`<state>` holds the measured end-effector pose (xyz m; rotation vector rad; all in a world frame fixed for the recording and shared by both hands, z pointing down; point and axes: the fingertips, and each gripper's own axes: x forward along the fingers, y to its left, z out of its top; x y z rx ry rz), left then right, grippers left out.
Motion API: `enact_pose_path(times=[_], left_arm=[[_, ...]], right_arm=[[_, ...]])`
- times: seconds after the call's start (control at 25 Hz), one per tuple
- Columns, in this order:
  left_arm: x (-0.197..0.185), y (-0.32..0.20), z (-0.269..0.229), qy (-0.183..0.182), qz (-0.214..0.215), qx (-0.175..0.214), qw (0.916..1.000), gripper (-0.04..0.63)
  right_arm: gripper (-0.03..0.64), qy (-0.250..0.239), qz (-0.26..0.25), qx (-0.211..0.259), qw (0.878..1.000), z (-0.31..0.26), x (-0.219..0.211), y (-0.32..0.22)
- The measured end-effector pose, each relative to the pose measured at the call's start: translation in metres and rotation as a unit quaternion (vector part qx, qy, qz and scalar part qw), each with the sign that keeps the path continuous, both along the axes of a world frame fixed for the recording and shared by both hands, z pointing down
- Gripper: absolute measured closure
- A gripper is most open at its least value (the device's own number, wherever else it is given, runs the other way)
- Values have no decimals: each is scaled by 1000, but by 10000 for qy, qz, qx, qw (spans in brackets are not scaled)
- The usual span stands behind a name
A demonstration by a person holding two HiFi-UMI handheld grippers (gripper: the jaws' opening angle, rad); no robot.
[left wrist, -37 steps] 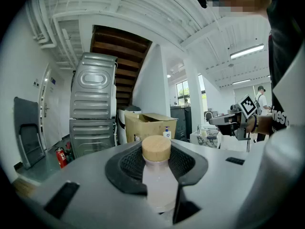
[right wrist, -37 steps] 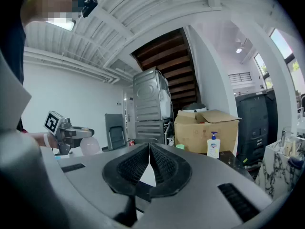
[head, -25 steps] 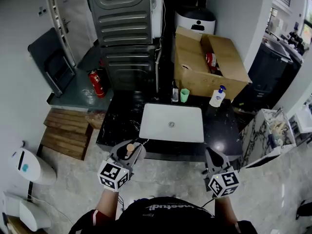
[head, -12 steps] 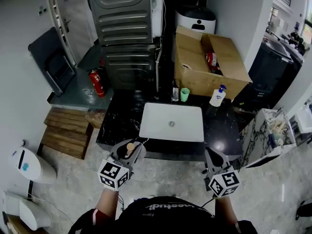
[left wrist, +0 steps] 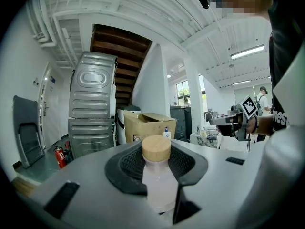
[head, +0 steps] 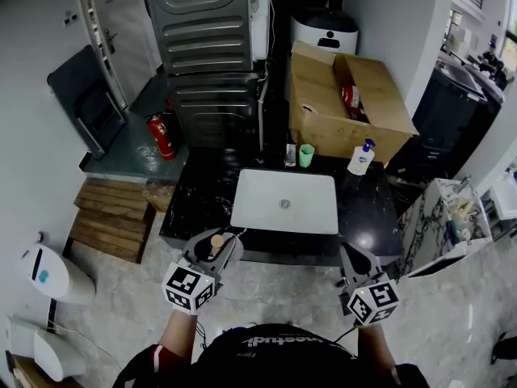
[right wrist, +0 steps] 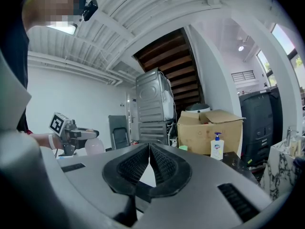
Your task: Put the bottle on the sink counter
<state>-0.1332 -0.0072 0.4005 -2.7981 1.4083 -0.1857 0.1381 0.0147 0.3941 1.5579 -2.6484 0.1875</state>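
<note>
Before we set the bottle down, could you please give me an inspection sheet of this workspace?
Surface: black sink counter with a white basin set in it.
Job's things: bottle, wooden cap, upright, not yet on the counter.
Clutter: soap dispenser, green cup and glass along the back edge.
Grippers: left gripper closed on the bottle; right gripper closed, empty.
Cables: nothing seen on the counter.
Surroundings: open cardboard box, stacked machines, fire extinguisher, wooden pallet.

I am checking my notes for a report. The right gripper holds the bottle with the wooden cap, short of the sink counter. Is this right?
Not quite. The left gripper holds the bottle with the wooden cap, as the left gripper view shows; the right gripper is shut on nothing. It is indeed held short of the sink counter.
</note>
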Motion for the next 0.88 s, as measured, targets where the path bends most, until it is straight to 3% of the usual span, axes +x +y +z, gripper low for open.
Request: enact_pose_path(times=[0.36, 0.88], left_arm=[[10, 2, -1, -22, -62, -6, 10000, 469], [51, 10, -5, -44, -343, -9, 9994, 469]], right_arm=[[577, -19, -144, -55, 9999, 3, 6, 1], [577, -101, -473, -61, 9988, 7, 49, -2]])
